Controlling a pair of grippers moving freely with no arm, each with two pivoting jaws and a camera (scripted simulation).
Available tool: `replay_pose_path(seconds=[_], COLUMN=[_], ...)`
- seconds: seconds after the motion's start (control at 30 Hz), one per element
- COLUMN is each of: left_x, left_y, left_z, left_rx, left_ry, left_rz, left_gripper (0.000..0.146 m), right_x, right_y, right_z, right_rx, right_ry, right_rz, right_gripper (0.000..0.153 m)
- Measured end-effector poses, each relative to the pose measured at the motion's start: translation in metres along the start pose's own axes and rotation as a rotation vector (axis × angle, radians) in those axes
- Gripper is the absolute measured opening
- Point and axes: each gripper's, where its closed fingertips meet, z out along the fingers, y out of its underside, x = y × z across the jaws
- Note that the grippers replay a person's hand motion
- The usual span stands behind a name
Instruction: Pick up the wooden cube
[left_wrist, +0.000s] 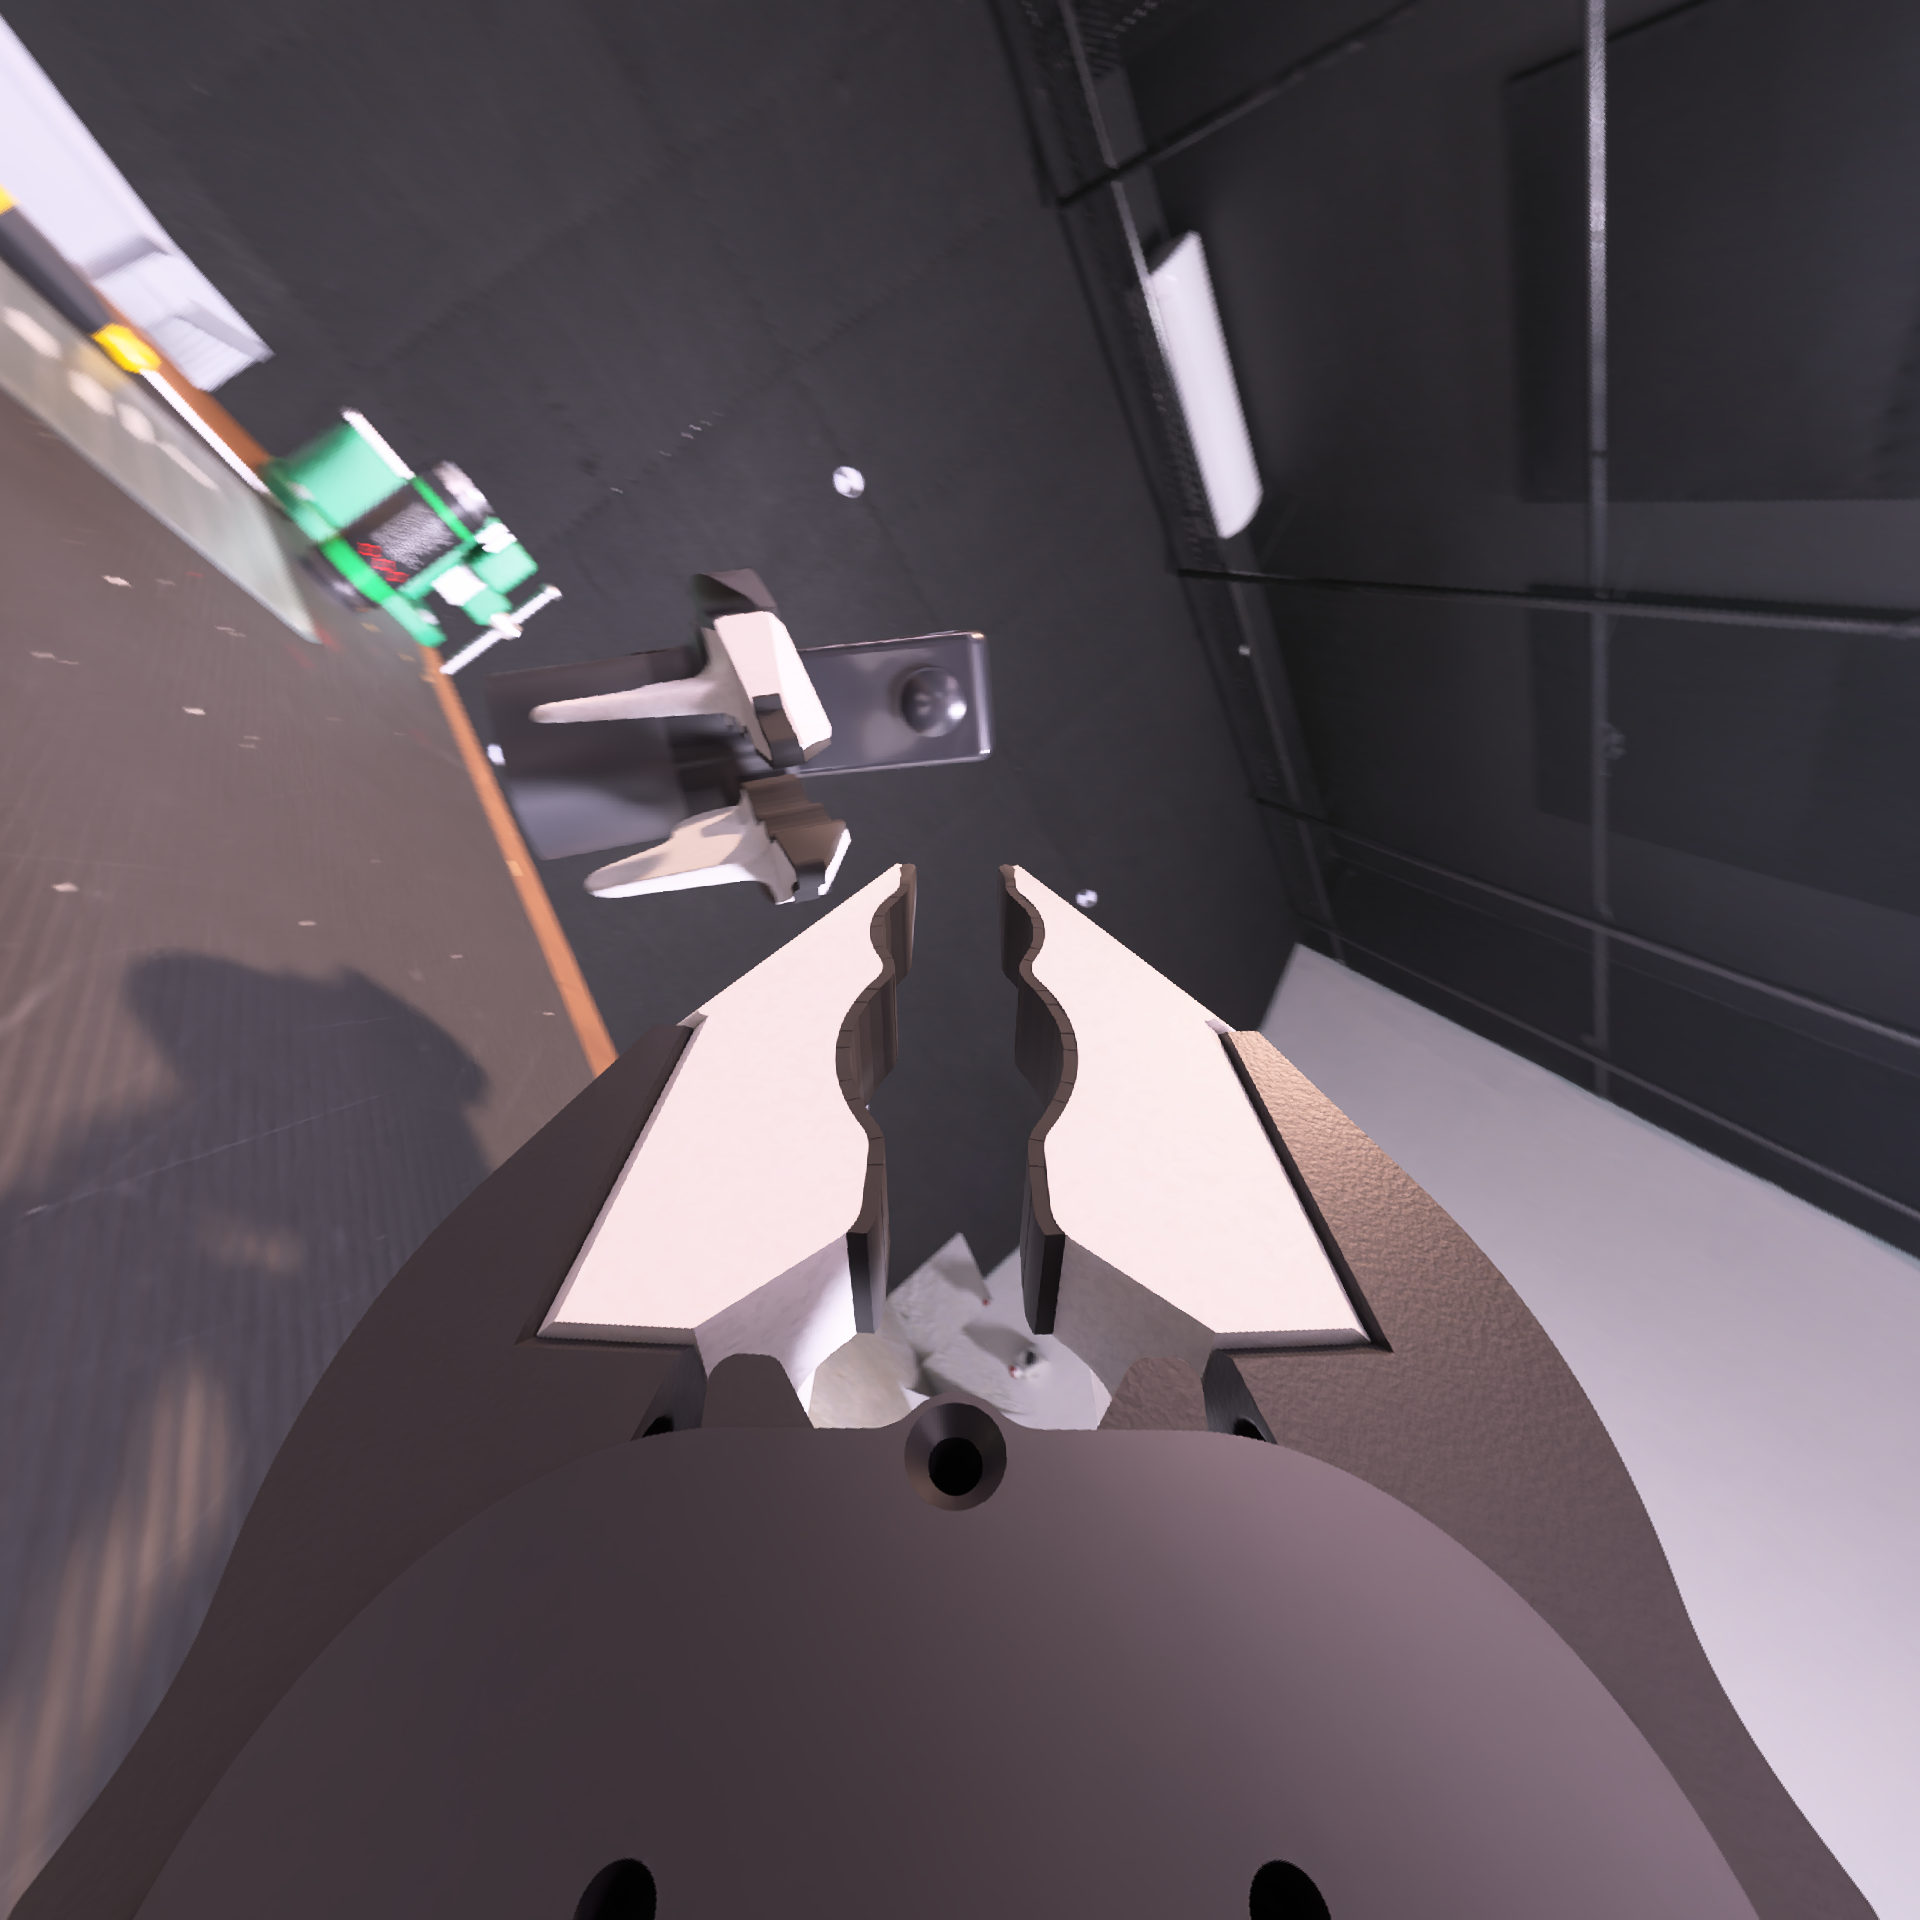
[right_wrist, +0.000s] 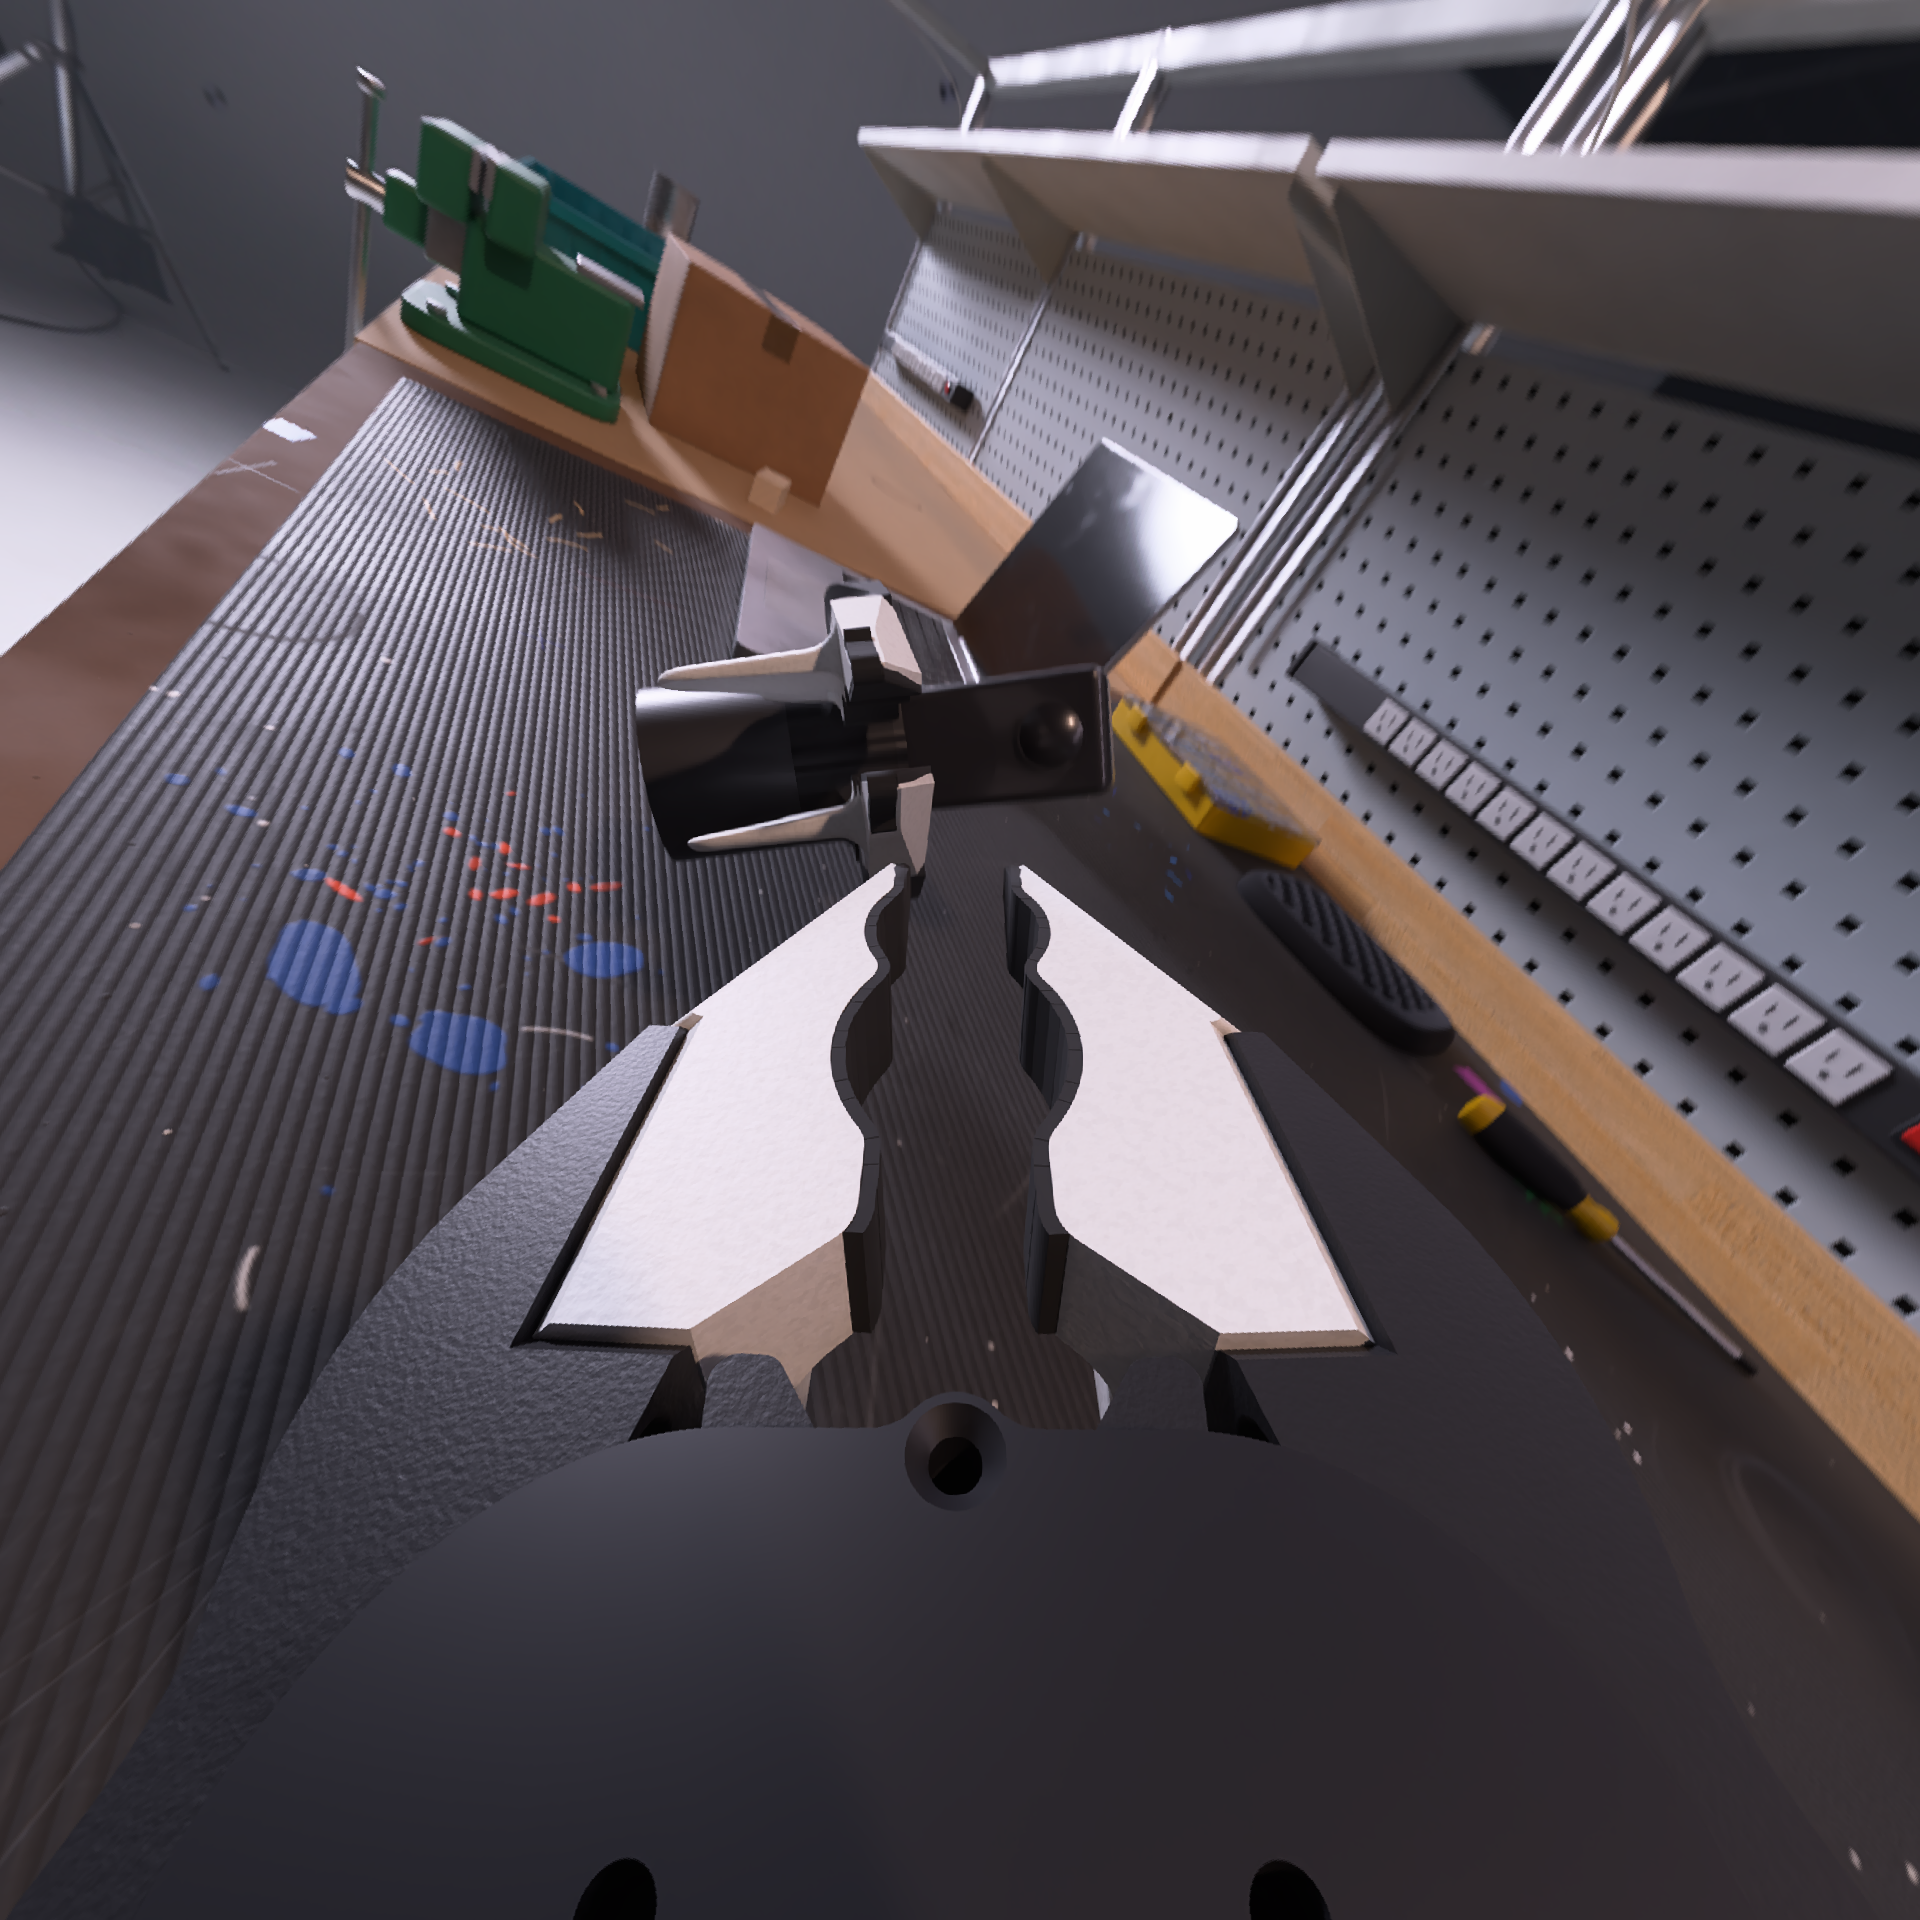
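Note:
The wooden cube (right_wrist: 771, 488) is a small light block on the tan bench strip, at the foot of a cardboard box (right_wrist: 750, 395), far ahead and left of my right gripper (right_wrist: 956, 883). The right gripper is open and empty, above the ribbed dark mat (right_wrist: 312, 644). My left gripper (left_wrist: 956, 883) is open and empty, and points past the table edge at a dark wall. The cube does not show in the left wrist view. Each gripper shows in the other's view, the left one (right_wrist: 677, 758) and the right one (left_wrist: 561, 800), close together, fingers apart.
A green vise (right_wrist: 509, 270) stands beyond the box and also shows in the left wrist view (left_wrist: 400, 530). A metal plate (right_wrist: 1101, 561), yellow case (right_wrist: 1216, 800), black ribbed pad (right_wrist: 1340, 961), screwdriver (right_wrist: 1538, 1164) and power strip (right_wrist: 1590, 873) line the pegboard wall on the right.

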Motion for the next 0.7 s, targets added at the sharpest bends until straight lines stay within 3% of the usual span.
replay_pose_path(seconds=[0.17,0.33,0.47,0.6,0.7], left_x=[-0.024,-0.060,-0.075,-0.075,-0.078], left_y=[-0.009,-0.018,-0.019,-0.025,-0.037], left_z=[-0.013,-0.040,-0.049,-0.061,-0.079], left_rx=[0.012,-0.009,-0.044,-0.046,-0.056], left_ry=[-0.236,-0.641,-0.798,-0.893,-1.037], left_rz=[0.067,0.236,0.320,0.375,0.488], left_gripper=[0.015,0.014,0.001,0.000,0.002], right_x=[0.010,0.024,0.013,0.021,0.034], right_y=[0.018,0.049,0.058,0.065,0.073], right_z=[-0.002,-0.002,0.006,0.003,-0.003], right_rx=[-0.120,-0.299,-0.343,-0.355,-0.370], right_ry=[0.013,0.086,0.066,0.102,0.143], right_rz=[0.049,0.060,0.027,0.046,0.102], right_gripper=[0.017,0.002,0.001,0.001,0.001])
